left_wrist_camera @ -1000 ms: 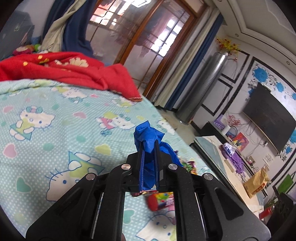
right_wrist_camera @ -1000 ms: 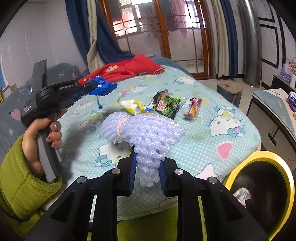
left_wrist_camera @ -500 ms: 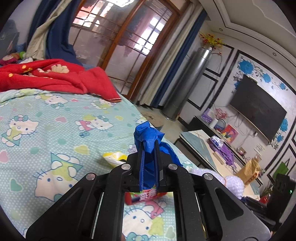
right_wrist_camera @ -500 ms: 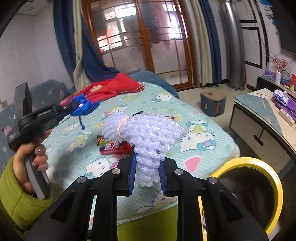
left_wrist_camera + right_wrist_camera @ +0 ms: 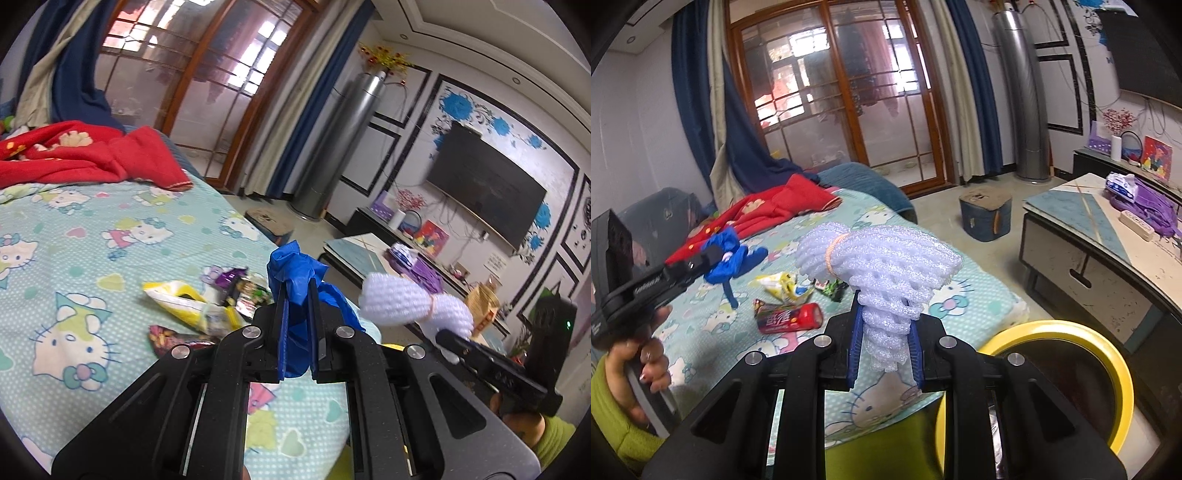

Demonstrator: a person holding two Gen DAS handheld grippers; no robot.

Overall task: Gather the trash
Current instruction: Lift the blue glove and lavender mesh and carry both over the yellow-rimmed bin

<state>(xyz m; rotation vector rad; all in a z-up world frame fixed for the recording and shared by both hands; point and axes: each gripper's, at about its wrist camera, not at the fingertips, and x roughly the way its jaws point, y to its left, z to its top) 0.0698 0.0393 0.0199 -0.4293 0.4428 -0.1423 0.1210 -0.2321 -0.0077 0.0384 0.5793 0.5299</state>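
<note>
Left gripper [image 5: 295, 295] pinches blue glove [image 5: 295, 269], right gripper [image 5: 884, 325] pinches foam net [image 5: 879, 258]. Carry step, both aloft over bed. Next: swing to yellow-rimmed bin [image 5: 1052, 325], lower right of right gripper; release.

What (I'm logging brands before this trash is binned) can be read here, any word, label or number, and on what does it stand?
"Gala…": white lettering on the side of the left gripper; the rest is too blurred to read.
Red can on the bed: white characters, too blurred to read.
Snack wrappers: print too small to read.
Tissue pack on the low table: print too small to read.
No other text can be read.
</note>
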